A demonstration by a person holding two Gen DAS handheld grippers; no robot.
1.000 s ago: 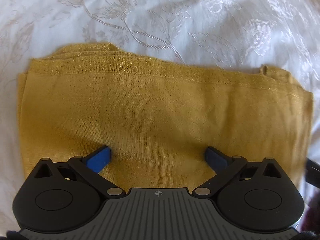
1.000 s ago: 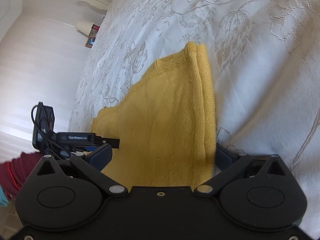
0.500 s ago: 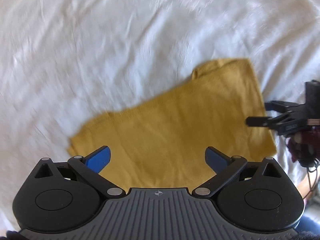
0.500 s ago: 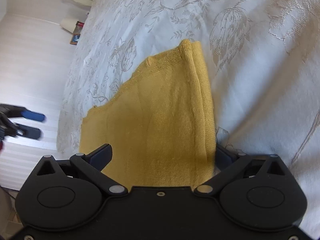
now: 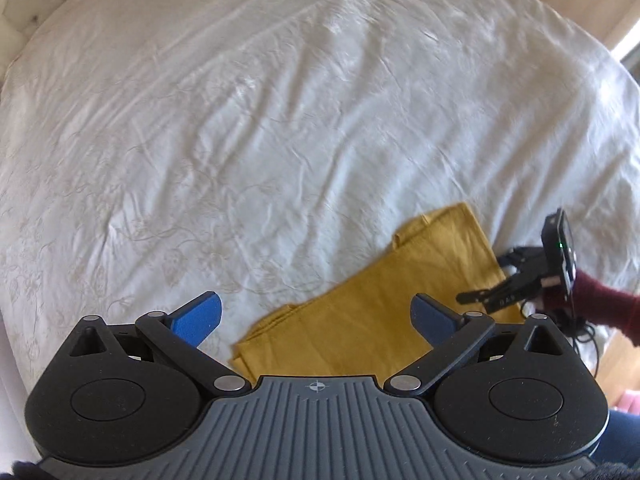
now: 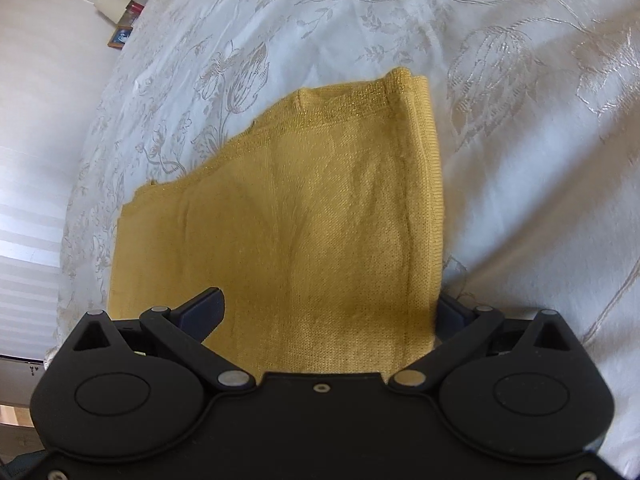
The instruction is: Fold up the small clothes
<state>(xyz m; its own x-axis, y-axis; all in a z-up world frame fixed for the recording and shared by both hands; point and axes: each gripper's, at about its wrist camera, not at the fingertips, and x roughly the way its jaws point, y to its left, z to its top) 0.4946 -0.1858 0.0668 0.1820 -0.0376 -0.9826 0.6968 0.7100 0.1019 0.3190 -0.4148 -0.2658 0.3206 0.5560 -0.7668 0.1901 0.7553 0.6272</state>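
The mustard-yellow knit garment (image 6: 304, 216) lies folded flat in layers on the white embroidered bedspread (image 6: 520, 80).

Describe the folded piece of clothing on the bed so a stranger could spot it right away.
Find the big bed spread with a white floral-embroidered bedspread. Near its edge lies the mustard-yellow knit garment, folded flat into a rough rectangle. It is the only coloured thing on the white cover.

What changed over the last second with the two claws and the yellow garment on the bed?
The left claw, open and empty, pulled up and back from low over the folded yellow garment, so far more of the white bedspread shows. The right claw stayed open, low at the garment's near end, one finger over it and the other beside its folded edge. The garment remained folded flat; nothing was gripped.
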